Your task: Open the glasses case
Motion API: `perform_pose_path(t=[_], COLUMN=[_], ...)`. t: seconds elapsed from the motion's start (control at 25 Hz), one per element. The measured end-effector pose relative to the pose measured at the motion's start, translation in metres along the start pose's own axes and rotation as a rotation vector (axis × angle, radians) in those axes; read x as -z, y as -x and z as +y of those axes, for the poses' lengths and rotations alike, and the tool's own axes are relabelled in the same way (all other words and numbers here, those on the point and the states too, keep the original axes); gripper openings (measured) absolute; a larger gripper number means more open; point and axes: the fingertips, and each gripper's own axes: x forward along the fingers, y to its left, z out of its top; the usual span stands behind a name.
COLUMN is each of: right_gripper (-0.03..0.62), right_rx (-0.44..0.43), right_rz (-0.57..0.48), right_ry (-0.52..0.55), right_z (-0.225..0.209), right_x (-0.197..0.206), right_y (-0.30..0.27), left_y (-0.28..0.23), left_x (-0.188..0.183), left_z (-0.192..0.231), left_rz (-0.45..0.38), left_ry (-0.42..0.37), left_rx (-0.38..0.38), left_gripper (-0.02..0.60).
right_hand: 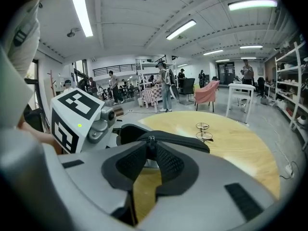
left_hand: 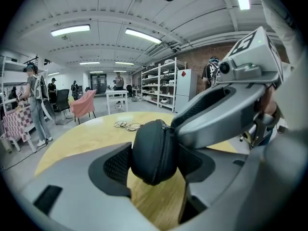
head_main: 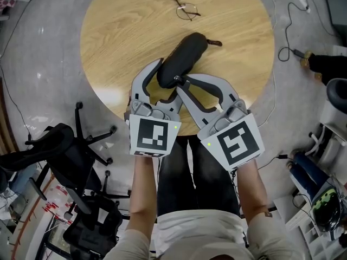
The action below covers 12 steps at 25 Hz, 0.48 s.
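Observation:
A black zippered glasses case [head_main: 184, 58] lies at a slant on the round wooden table [head_main: 119, 37]. My left gripper [head_main: 167, 75] is shut on its near end, and in the left gripper view the pads press both sides of the case [left_hand: 154, 150]. My right gripper [head_main: 181, 81] comes in from the right, its tips at that same end. In the right gripper view the zipper pull [right_hand: 151, 139] stands between my right gripper's [right_hand: 150, 150] narrowly parted tips, and the pads do not clamp it. The case lid looks closed.
A pair of thin-framed glasses [head_main: 181, 3] lies at the far side of the table. Black office chairs [head_main: 70, 145] stand on the floor at the left. Cables and gear [head_main: 320, 64] lie on the floor at the right.

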Motion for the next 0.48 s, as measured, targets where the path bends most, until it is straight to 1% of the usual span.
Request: perform_pose_path(t=[0.04,0.12,0.48], right_gripper=[0.078,0.044,0.038], right_rx=[0.0,0.001,-0.002], right_rz=[0.002,0.005,0.008], right_ry=[0.002,0.003,0.011], right_z=[0.0,-0.0004,-0.0011], right_x=[0.0,0.0001,-0.0037], right_y=[0.0002,0.0001,0.0015], left_y=[0.0,0.0,0.0018], left_x=[0.0,0.0009,0.0003], left_z=[0.0002,0.0004,0.0004], left_rz=[-0.001,-0.002,-0.013], left_ry=[0.003,0.008,0.012], left_rx=[0.0,0.002,0.009], left_gripper=[0.296,0.296,0.295])
